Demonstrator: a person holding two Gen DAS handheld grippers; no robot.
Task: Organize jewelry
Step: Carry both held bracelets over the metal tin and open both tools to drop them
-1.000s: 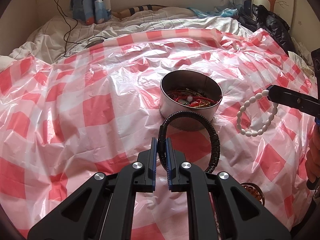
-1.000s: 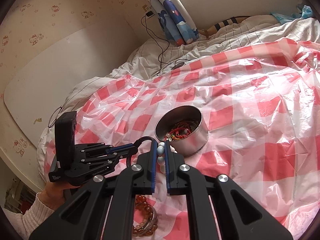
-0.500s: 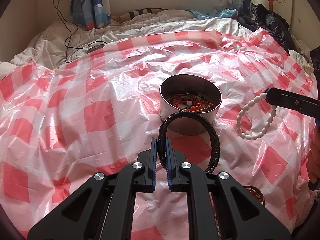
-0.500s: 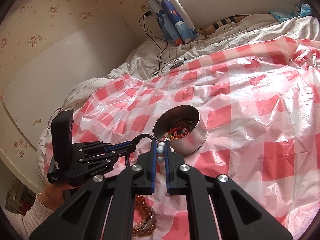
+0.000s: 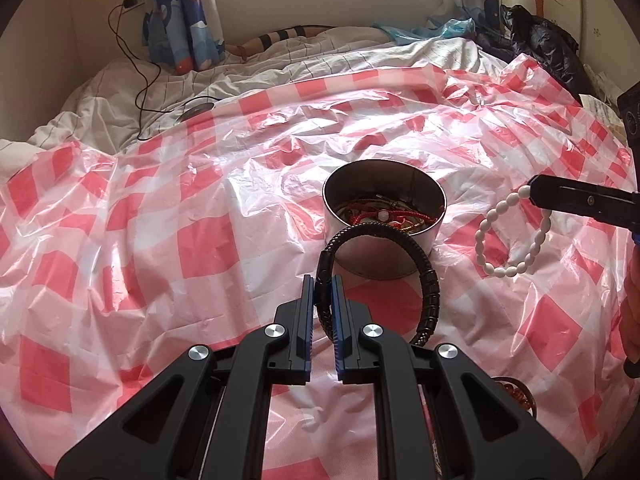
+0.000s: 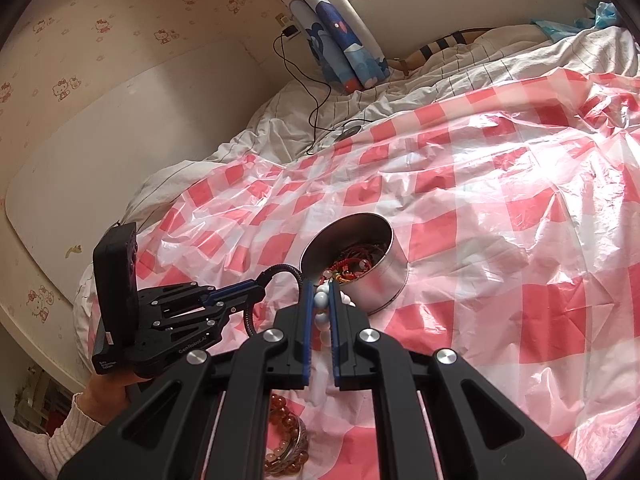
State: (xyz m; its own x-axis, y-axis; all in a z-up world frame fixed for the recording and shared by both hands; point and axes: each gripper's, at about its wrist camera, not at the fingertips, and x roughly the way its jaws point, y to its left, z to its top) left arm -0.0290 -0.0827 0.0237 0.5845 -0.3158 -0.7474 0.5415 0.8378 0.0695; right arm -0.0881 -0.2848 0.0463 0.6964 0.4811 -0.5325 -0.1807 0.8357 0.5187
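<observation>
A round metal tin (image 5: 384, 236) (image 6: 372, 276) holding red cords and beads sits on the red-and-white checked plastic sheet. My left gripper (image 5: 322, 280) (image 6: 256, 290) is shut on a black braided bracelet (image 5: 428, 292) and holds it upright just in front of the tin. My right gripper (image 6: 322, 286) (image 5: 534, 190) is shut on a white bead bracelet (image 5: 508, 236) (image 6: 322, 300) that hangs to the right of the tin, above the sheet.
Amber bead bracelets (image 6: 286, 440) (image 5: 516, 394) lie on the sheet near me. A black cable (image 5: 140, 96) and a dark round object (image 5: 196, 112) lie on the white bedding beyond the sheet. Dark clothes (image 5: 540, 44) are piled at the far right.
Both grippers have moved slightly forward toward the tin, still holding their bracelets. The view of the left camera has tilted up a little.
</observation>
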